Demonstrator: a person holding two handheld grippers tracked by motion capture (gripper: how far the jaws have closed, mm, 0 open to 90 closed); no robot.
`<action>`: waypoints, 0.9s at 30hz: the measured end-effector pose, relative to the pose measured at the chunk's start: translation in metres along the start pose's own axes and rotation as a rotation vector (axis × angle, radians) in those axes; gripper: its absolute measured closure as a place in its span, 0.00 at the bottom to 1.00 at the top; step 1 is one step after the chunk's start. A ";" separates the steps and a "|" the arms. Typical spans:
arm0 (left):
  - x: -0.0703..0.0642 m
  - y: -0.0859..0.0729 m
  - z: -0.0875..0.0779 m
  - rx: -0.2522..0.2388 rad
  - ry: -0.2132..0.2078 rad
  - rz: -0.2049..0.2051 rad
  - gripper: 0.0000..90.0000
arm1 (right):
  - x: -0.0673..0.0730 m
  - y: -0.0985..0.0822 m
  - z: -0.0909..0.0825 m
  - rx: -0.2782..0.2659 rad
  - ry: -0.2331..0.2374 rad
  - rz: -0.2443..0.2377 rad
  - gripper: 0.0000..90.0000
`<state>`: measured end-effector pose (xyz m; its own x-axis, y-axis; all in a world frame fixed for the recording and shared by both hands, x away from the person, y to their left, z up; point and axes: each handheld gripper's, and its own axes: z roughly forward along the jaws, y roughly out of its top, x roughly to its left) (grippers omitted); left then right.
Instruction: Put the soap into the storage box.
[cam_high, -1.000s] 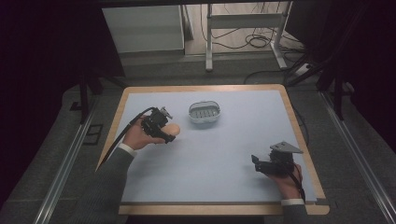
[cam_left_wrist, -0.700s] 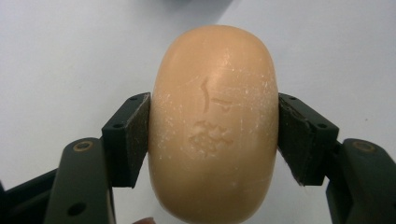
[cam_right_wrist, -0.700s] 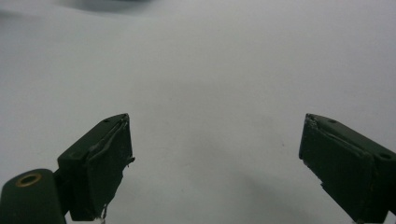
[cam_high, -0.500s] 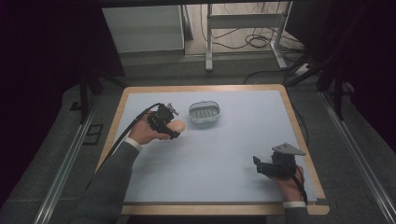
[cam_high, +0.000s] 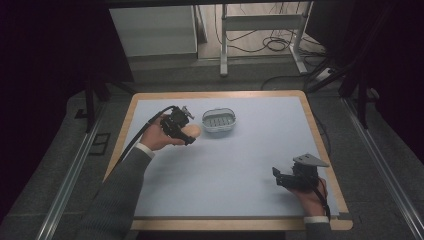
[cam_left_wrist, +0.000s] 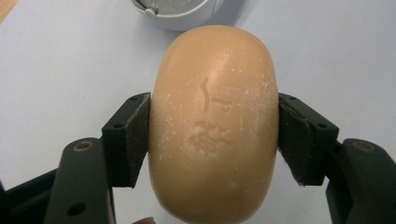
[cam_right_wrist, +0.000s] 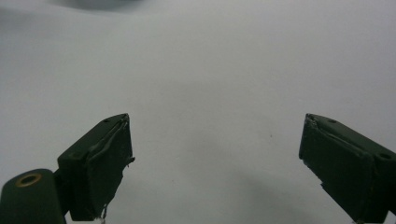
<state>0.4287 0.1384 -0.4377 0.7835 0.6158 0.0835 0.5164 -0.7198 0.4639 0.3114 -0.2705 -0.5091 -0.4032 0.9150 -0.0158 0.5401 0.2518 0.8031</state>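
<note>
left gripper (cam_high: 189, 134): jaws closed on a bar of soap (cam_left_wrist: 214, 123), tan and oval, with a faint stamped mark on its upper face. in the left gripper view both black pads (cam_left_wrist: 133, 137) press flat against the long sides of the bar, one on each side, and the bar stands out forward beyond them. in the high view the soap (cam_high: 192, 131) sits at the tip of that gripper, in the left half of the table, just beside the soap dish (cam_high: 218, 120) and apart from it. whether the bar is clear of the surface cannot be told from the high view; the left gripper view shows the pale mat behind it.

soap dish: small, oval, light grey, with a ribbed insert; it stands on the pale blue mat (cam_high: 240, 165) toward the far edge. its rim (cam_left_wrist: 175, 10) shows at the top of the left gripper view, just past the front end of the bar.

right gripper (cam_high: 278, 178): near the right front corner of the table, well apart from soap and dish. jaws wide apart in the right gripper view (cam_right_wrist: 215, 163), nothing between them, bare mat beneath.

table (cam_high: 215, 94): wooden edge visible around the mat.
</note>
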 end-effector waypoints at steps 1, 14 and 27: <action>0.000 0.002 0.000 0.002 0.007 0.004 0.36 | 0.000 0.000 0.000 0.001 0.001 0.000 0.10; 0.001 0.015 0.001 0.006 0.008 0.018 0.36 | 0.002 0.006 0.005 -0.004 0.012 -0.014 0.10; 0.007 0.028 0.004 0.016 0.021 0.020 0.36 | -0.001 0.007 0.008 -0.006 0.015 -0.011 0.10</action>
<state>0.4499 0.1209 -0.4274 0.7865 0.6075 0.1111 0.5059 -0.7370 0.4482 0.3214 -0.2670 -0.5080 -0.4204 0.9072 -0.0154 0.5311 0.2598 0.8065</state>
